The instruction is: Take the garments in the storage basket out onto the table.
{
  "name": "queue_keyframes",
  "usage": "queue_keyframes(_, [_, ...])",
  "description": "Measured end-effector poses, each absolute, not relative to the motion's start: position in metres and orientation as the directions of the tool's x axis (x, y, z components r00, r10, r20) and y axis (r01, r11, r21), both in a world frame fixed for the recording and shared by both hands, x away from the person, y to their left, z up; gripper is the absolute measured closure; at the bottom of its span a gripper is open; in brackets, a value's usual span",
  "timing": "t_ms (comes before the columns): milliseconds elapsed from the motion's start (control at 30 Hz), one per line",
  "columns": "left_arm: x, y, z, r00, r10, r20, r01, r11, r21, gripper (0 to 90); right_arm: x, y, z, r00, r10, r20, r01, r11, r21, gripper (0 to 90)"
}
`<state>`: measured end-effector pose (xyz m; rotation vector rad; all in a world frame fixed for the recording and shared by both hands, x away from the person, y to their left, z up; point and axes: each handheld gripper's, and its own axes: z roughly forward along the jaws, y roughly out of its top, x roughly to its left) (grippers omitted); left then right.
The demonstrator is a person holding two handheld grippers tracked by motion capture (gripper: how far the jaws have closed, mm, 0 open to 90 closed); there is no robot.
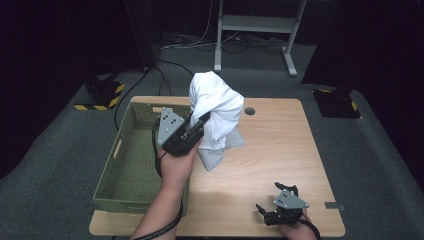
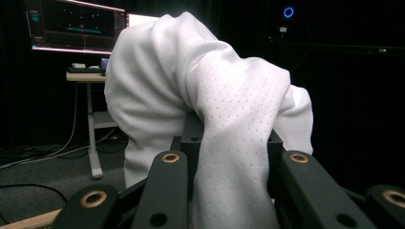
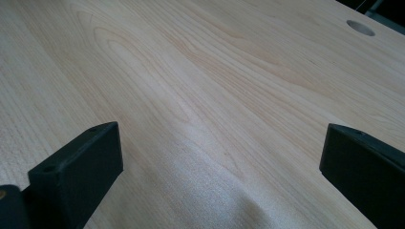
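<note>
The white cloth (image 2: 200,109) hides the left tongs' (image 1: 200,121) tips, and its lower end runs off the picture's edge.

A dark lab: monitor (image 2: 76,24), floor cables (image 1: 200,42), hazard-striped stands (image 1: 102,95).

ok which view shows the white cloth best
The high view: the whole white cloth hangs from the left gripper beside the green basket. The left gripper view shows its dotted weave up close, edges cut off.
</note>
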<state>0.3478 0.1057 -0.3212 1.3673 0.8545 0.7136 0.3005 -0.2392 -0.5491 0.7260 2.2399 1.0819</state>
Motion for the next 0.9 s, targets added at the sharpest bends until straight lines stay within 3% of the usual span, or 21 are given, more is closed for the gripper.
queue_keyframes(900, [0.359,0.070,-0.339,0.551,0.828,-0.103,0.095,0.060,0.994,72.8,0.301,-0.240,-0.549,-0.707,0.668,-0.230,0.231,0.526,0.818,0.2])
